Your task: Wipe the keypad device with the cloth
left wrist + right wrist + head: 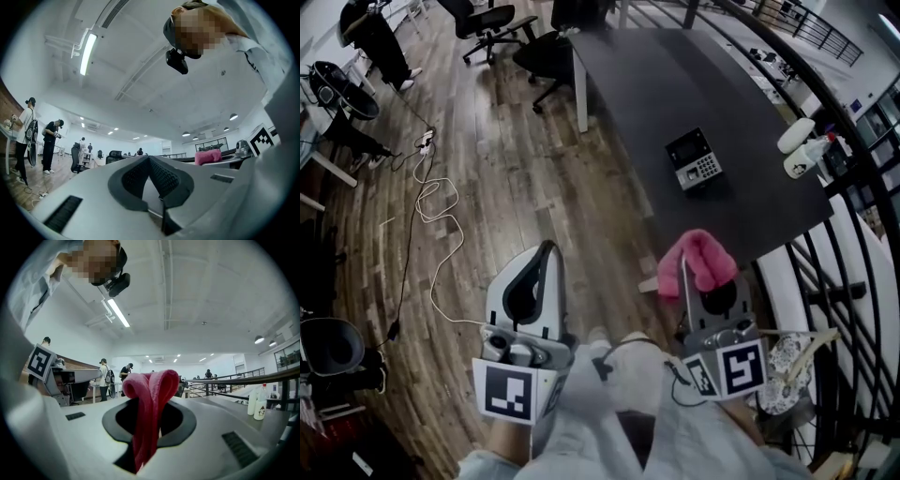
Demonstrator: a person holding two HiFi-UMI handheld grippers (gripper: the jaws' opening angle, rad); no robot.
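The person holds both tongs low in front of the body, each pointing away toward the dark worktop (675,84). The left tongs (546,253) sit short of the worktop and to the left of its near corner, jaws pressed together with nothing between them. The right tongs (682,264) reach the worktop's near edge, jaws clamped on a folded pink cloth (705,259) that bulges above their tips.

Bright, even white light pours down from ceiling strip lights (88,54) in both gripper views, each fisheye-bent with black corners and the cloth (150,413) gone soft up close, while the head view runs dimmer and smeary, with a faint sheen on the dark bench (703,84).
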